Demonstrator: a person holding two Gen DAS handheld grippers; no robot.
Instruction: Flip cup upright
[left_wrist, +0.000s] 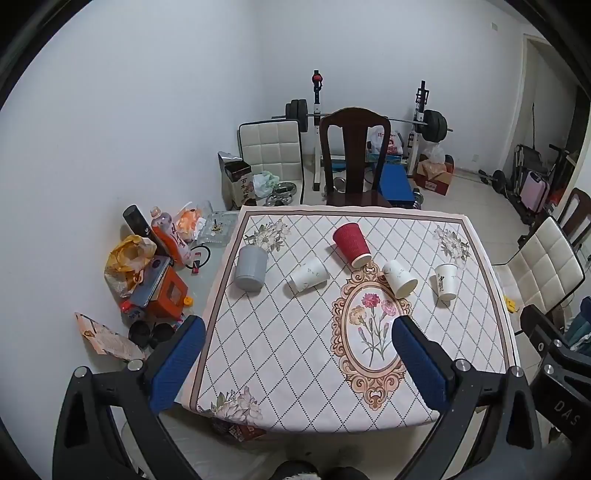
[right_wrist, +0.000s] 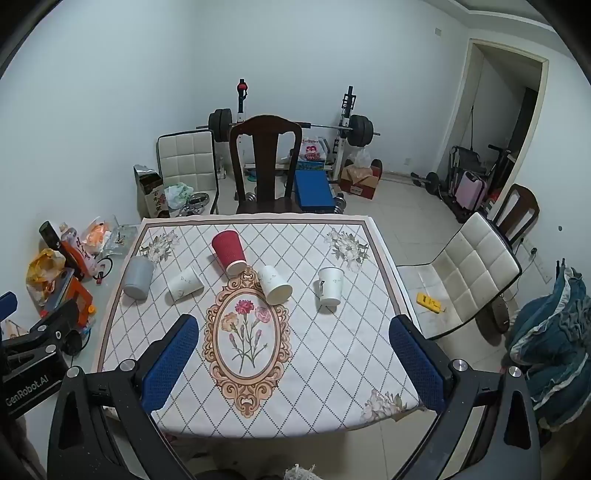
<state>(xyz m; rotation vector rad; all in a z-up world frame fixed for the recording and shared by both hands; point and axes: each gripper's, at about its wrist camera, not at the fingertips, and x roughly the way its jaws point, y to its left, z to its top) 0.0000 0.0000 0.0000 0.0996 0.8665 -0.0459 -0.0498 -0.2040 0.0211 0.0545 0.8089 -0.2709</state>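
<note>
Several cups stand mouth-down in a row across the table (left_wrist: 295, 369): a grey cup (left_wrist: 251, 267) at the left, a white cup (left_wrist: 308, 275), a red ribbed cup (left_wrist: 351, 240), a white cup (left_wrist: 399, 277) and a white printed cup (left_wrist: 446, 280) at the right. The right wrist view shows the same row: grey (right_wrist: 138, 277), white (right_wrist: 185, 284), red (right_wrist: 229, 251), white (right_wrist: 274, 284), white printed (right_wrist: 330, 286). My left gripper (left_wrist: 297, 325) is open and empty above the near table edge. My right gripper (right_wrist: 293, 325) is open and empty, also well short of the cups.
A dark wooden chair (left_wrist: 352, 155) stands at the far side, a white padded chair (right_wrist: 472, 273) at the right. Bottles, bags and boxes (left_wrist: 155, 266) clutter the table's bare left strip. A barbell rack (left_wrist: 369, 118) stands by the back wall.
</note>
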